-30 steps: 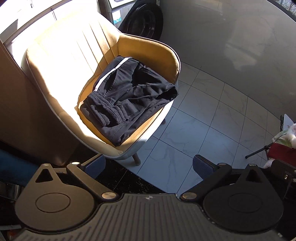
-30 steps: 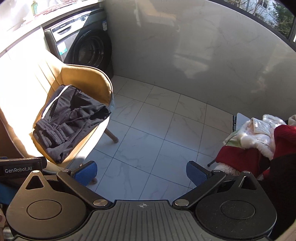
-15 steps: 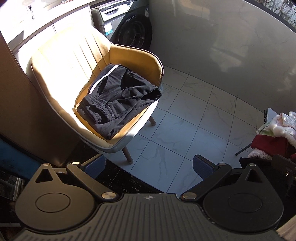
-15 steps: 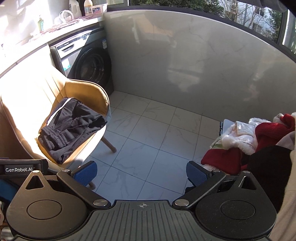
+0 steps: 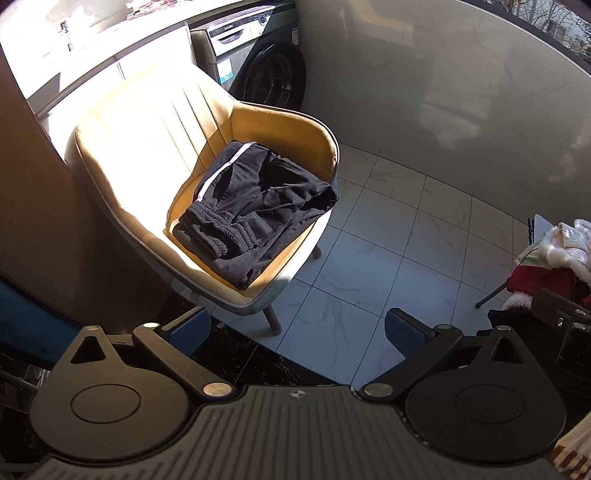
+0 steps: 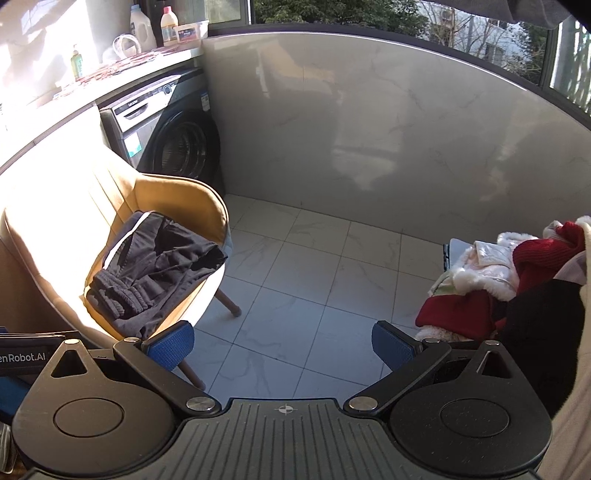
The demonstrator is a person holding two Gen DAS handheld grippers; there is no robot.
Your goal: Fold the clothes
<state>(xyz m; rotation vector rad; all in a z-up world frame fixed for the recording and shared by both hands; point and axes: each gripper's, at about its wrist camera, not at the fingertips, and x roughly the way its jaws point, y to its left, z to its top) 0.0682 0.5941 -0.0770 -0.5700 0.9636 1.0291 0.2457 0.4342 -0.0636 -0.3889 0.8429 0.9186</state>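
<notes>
The left tongs (image 5: 297,328) stand wide, blue pads apart, holding nothing, above the tiled floor (image 5: 369,258). The right tongs (image 6: 282,343) are equally wide and empty. Just beyond the left tongs a yellow chair (image 5: 155,122) stands on the far left, sunlit on its back. On its seat lie folded black trousers (image 5: 255,210) with a white side stripe and a bunched waistband toward the near edge; one corner hangs over the seat's right edge. Behind the chair a washer (image 6: 177,144) sits under a desk (image 6: 110,66) carrying bottles (image 6: 140,26). On the right, well apart from the chair, a heap of red, white and black clothes (image 6: 517,277) rests on a second seat. A grey wall (image 6: 388,129) closes the far side.
</notes>
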